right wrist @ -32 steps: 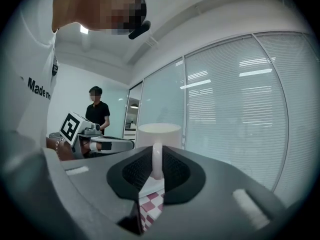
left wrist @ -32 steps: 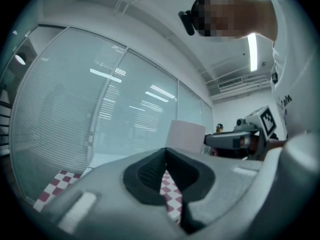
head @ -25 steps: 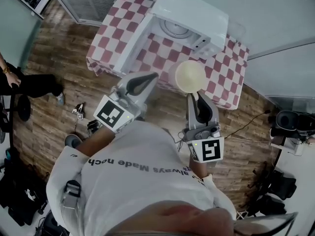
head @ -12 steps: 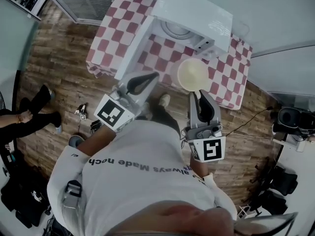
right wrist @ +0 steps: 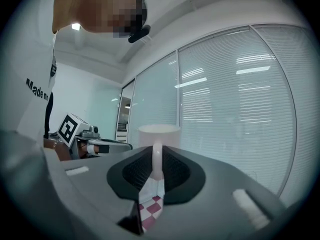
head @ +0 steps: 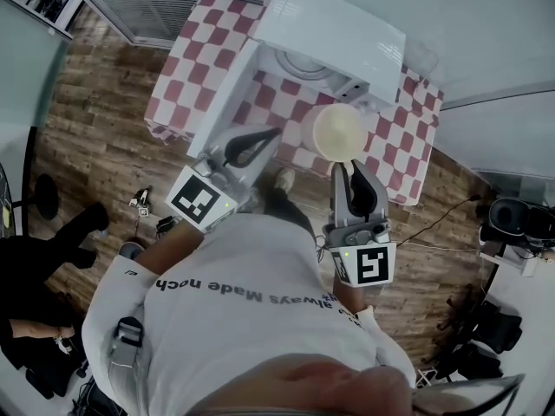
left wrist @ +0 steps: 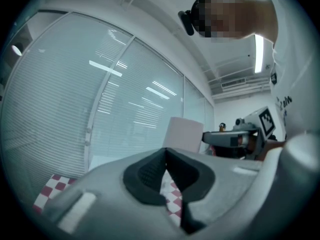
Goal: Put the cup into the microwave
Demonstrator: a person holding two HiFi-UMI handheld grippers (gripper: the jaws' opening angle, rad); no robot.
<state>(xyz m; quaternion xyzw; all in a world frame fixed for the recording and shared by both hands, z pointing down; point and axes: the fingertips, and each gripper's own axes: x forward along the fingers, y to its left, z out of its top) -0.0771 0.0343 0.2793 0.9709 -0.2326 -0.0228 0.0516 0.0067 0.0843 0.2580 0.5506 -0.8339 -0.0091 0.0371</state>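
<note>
A cream-white cup [head: 338, 132] hangs over the table's near edge, just short of the white microwave [head: 338, 26], whose door [head: 221, 94] stands swung open to the left. My right gripper [head: 344, 166] is shut on the cup's handle; in the right gripper view the handle [right wrist: 157, 160] runs upright between the dark pads below the cup [right wrist: 159, 133]. My left gripper [head: 272, 133] hovers left of the cup near the door, shut with nothing in it. In the left gripper view its pads [left wrist: 150, 171] meet at the tip, and the cup [left wrist: 183, 134] shows beyond.
The microwave stands on a table with a red-and-white checked cloth [head: 186, 68]. A glass wall with blinds [left wrist: 75, 99] runs behind it. A person in dark clothes [head: 52, 258] is on the wooden floor at left. Cables and equipment [head: 512, 219] lie at right.
Both grippers and the cup have moved forward toward the microwave's opening; the cup has come from off the table to over its near edge. The person at the left has shifted across the floor.
</note>
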